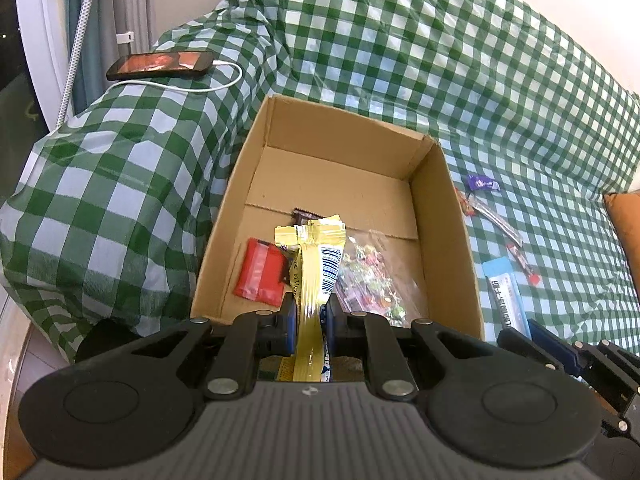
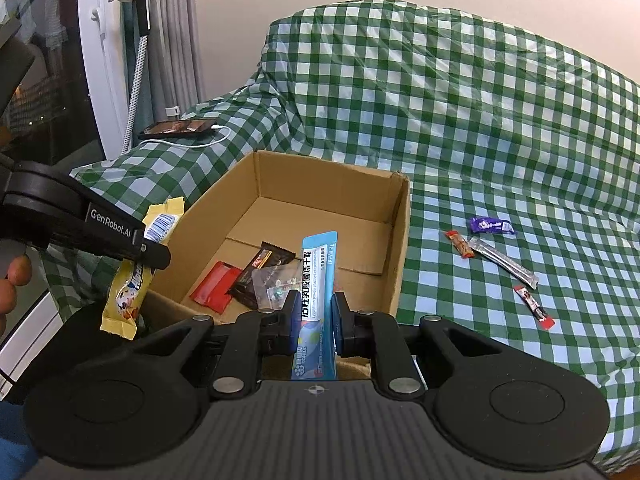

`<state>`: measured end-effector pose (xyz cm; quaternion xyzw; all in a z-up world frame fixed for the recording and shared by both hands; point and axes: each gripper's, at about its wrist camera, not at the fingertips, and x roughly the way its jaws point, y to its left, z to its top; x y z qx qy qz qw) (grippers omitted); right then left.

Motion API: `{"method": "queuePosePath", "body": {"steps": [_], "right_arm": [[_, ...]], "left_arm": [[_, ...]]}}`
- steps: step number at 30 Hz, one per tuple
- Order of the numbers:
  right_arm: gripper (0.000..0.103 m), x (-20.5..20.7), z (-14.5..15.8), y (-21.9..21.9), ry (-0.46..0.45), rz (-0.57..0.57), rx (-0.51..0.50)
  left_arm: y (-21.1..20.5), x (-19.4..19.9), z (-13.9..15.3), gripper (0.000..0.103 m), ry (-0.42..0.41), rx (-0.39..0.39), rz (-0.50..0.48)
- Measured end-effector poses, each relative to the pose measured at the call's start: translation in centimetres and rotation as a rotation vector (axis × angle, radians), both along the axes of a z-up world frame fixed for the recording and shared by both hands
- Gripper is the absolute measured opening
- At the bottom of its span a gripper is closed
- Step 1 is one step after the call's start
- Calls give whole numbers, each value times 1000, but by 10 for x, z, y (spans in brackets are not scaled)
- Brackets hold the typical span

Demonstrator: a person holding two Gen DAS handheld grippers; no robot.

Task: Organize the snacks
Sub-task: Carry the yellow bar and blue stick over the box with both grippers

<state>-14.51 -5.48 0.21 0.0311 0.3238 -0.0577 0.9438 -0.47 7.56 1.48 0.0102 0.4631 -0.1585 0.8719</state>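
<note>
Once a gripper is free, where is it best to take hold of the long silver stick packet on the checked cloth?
Probably at its middle, coming from above. The silver stick packet lies flat and slanted on the cloth, so the gripper should close across its narrow width. Nothing touches its middle; a small red packet lies near its upper end.

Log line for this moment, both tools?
left tool: shut on yellow packet | right tool: shut on blue packet | both by cardboard box

The left gripper is pointing steeply downward, jaws nearly closed; the right gripper is tilting down more gently, jaws likewise narrow.
</note>
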Motion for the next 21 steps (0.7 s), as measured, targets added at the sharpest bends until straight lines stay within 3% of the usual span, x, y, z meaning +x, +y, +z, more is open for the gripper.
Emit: {"method": "queuePosePath", "body": {"steps": [13,21], "right_arm": [[18,46,3,-11,15,12,9],[18,89,-9,-22,45,0,18]], "left_arm": [[-7,49,6,15,-27,-18,30],[-19,89,-7,15,-18,4,33]]}}
